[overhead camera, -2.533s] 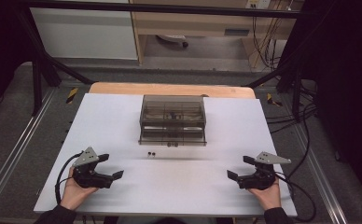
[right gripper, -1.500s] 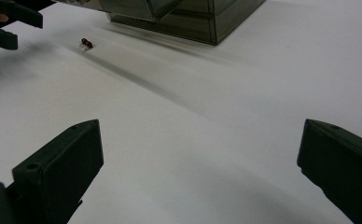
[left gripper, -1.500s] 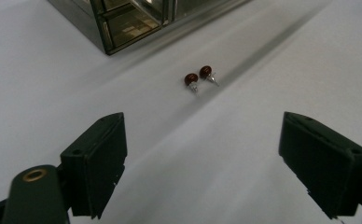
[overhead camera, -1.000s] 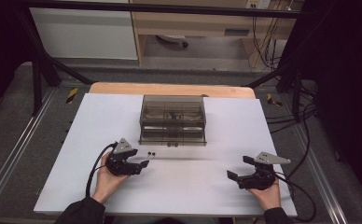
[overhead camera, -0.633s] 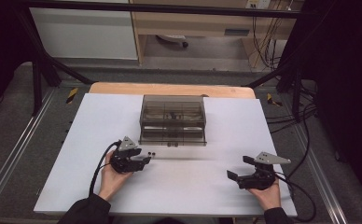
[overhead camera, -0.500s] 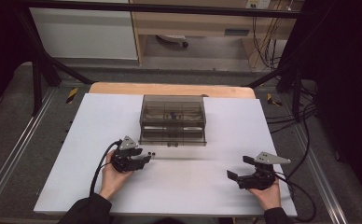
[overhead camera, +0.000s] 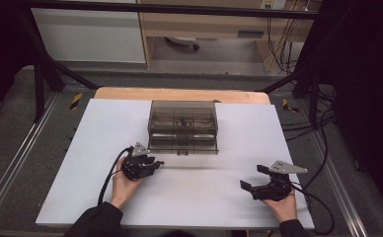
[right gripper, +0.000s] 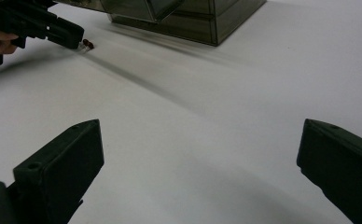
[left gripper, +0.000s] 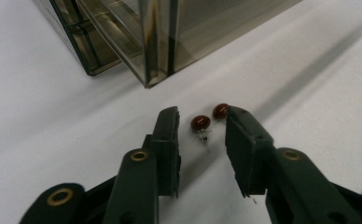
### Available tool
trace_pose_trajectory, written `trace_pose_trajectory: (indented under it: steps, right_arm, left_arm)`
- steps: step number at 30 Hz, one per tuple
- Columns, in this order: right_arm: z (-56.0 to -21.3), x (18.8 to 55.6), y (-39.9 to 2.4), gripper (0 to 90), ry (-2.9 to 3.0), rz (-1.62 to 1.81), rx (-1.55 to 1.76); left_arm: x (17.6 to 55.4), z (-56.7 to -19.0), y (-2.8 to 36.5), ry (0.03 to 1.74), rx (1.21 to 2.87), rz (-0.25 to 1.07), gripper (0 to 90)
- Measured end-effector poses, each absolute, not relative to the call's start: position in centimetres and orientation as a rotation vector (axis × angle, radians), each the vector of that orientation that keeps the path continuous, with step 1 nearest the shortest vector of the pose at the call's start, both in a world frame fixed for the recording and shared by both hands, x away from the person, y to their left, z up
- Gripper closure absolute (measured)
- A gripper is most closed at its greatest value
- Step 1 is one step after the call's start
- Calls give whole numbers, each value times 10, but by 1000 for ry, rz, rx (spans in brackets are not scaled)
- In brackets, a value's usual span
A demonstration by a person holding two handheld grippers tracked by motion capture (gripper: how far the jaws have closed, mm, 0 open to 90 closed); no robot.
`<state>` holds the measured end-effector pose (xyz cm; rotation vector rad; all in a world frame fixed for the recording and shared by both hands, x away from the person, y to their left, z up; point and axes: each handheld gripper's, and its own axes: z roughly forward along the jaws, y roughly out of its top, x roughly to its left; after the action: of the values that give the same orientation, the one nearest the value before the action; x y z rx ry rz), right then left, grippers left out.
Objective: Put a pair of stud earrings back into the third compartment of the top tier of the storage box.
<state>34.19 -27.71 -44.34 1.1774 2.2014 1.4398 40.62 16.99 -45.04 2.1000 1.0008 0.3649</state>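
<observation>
Left gripper (left gripper: 201,135): jaws closing around red earring (left gripper: 200,123), seemingly not touching | right gripper (right gripper: 200,172): wide open, empty

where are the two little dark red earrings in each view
high view: the earrings are tiny dark dots on the white table, just in front of the smoky clear drawer box.
left gripper view: centre, between the left claw jaws, one near the right jaw's tip.
right gripper view: top left, at the tip of the far claw.
shared landmark: the drawer box, just behind them in all three.
</observation>
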Motion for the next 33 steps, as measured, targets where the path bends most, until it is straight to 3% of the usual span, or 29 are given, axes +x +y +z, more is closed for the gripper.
trace_pose_trajectory:
  steps: [20,33]
  right_arm:
    - [-443,342,-277,12,2203,1439,1176]
    - [-443,342,-277,13,2205,1438,1176]
  left_arm:
    - [410,-454,165,998,2111,372,786]
    - [411,-453,164,991,2115,378,802]
